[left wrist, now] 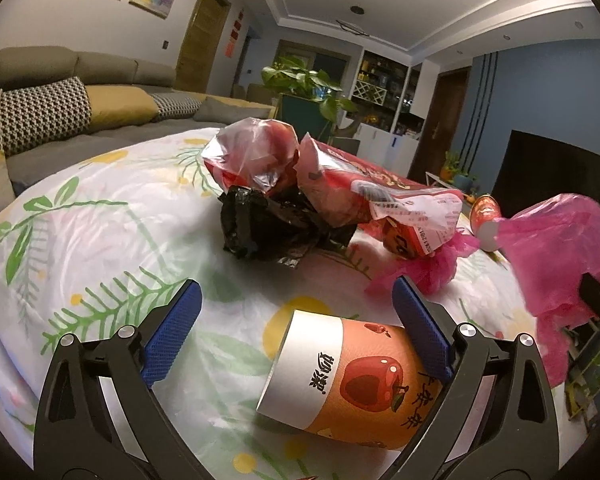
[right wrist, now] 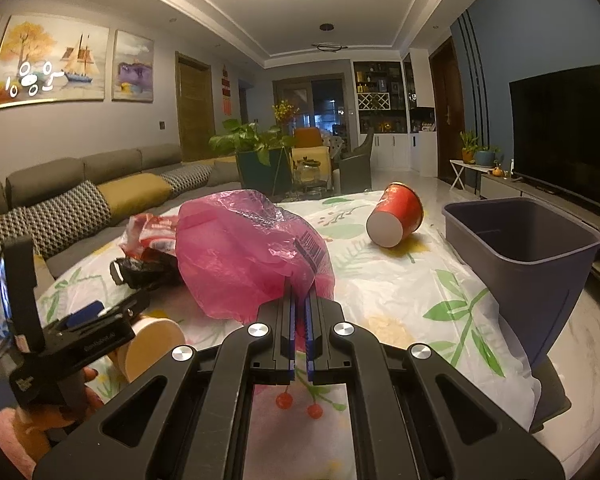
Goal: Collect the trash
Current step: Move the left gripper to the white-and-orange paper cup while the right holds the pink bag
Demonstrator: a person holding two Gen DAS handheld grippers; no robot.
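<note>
A: Nearest the left wrist lens: orange paper cup [left wrist: 356, 376], on its side, apple print, white band at its left end. It lies between the blue pads of the left tongs [left wrist: 296, 308], which stand wide apart. The right pad looks to be against the cup wall; the left pad is clear of it.

B: Surface?

A: Counter [left wrist: 100, 248] under a white cloth with a green leaf and yellow dot print. Beyond the cup, a crumpled black bag [left wrist: 268, 228]. Behind it, touching, a clear bag with red print [left wrist: 252, 156] and a red snack wrapper [left wrist: 376, 192] with a white label.

B: Right side?

A: Right tongs [right wrist: 299, 300] are closed on a fold of the pink plastic bag [right wrist: 252, 252]; the blue pads are nearly together with film between them. The bag balloons ahead of the tongs, barcode facing the lens. I cannot tell whether its lower edge touches the cloth.

B: Other items?

A: Red paper cup [right wrist: 396, 216], tipped over, white base toward the right wrist camera, on the cloth past the pink bag. Grey bin [right wrist: 532, 256] stands at the counter's right edge, mouth open, tilted a little; I see nothing inside. A hand [right wrist: 72, 392] grips the left tool at lower left.
</note>
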